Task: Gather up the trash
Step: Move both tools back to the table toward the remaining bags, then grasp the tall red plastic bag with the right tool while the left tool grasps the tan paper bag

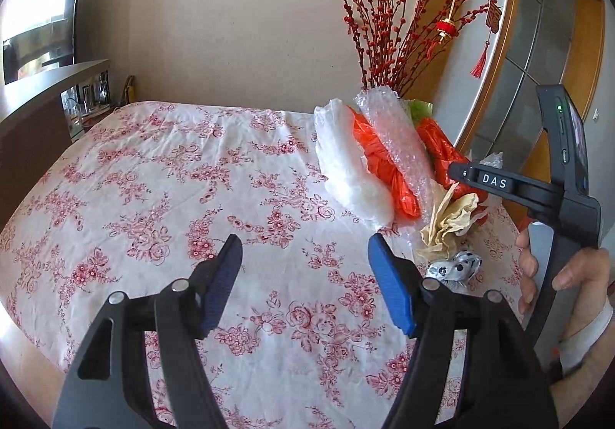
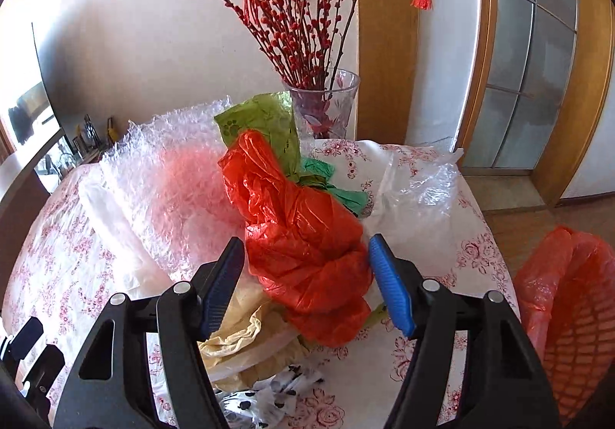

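Left gripper [image 1: 305, 285] hovers over the bare floral tablecloth [image 1: 161, 198], jaws spread, nothing between them. Right gripper [image 2: 307, 285] jaws also spread, straddling the crumpled orange plastic bag [image 2: 303, 237]; the right pad looks to be right at the bag's edge, the left pad apart from it, no squeeze visible. Trash pile sits at the table's far right near the glass vase [image 2: 326, 102]: bubble wrap [image 2: 169, 183], green bag [image 2: 261, 121], clear plastic [image 2: 423, 183], yellowish paper [image 2: 238, 329], black-spotted wrapper [image 2: 265, 398]. Orange-lined basket [image 2: 569, 306] stands off the table's right edge, beside it
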Demonstrator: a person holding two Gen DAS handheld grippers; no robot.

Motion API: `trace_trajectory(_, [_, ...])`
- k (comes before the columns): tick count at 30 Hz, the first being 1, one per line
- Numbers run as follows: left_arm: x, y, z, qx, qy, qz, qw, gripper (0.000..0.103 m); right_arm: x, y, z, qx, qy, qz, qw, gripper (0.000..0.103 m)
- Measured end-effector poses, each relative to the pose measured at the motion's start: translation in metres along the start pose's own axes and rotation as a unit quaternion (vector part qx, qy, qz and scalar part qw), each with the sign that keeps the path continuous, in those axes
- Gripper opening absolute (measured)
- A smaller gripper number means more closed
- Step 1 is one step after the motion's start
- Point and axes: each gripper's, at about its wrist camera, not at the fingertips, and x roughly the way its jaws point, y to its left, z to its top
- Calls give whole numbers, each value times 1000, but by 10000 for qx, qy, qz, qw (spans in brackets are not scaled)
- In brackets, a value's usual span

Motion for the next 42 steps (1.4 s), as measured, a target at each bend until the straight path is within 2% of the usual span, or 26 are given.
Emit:
trace_trajectory(3, [2, 1, -1, -7, 27, -8, 10000, 67, 8, 2, -5, -89, 113, -99, 9998, 66])
trace_trajectory(6, [3, 1, -2, -2, 35, -17, 10000, 67, 13, -1, -8, -56, 183, -128, 9997, 56])
trace_trajectory(11, [3, -3, -2, 18, 46, -58, 10000, 67, 2, -12, -11, 126, 81, 6, 9999, 47])
trace_trajectory(21, [1, -28, 1, 208, 28, -296, 9993, 67, -48, -42, -20, 434, -311, 190, 9984, 47])
trace_trajectory(30, [10, -78, 12, 687, 40, -809, 9943, 66, -89, -88, -45, 793, -481, -135, 9956, 47])
trace_trajectory(35, [27, -114, 19, 1148, 122, -975, 9885, 56, -100, -106, -64, 910, -408, -277, 9946, 47])
trace_trajectory(41, [58, -139, 14, 1558, 494, -816, 9832, 44, -107, -124, -78, 1065, -305, -372, 9931, 47])
trace_trajectory(42, [63, -140, 13, 1610, 551, -764, 9824, 39, -108, -125, -80, 1082, -297, -379, 9930, 47])
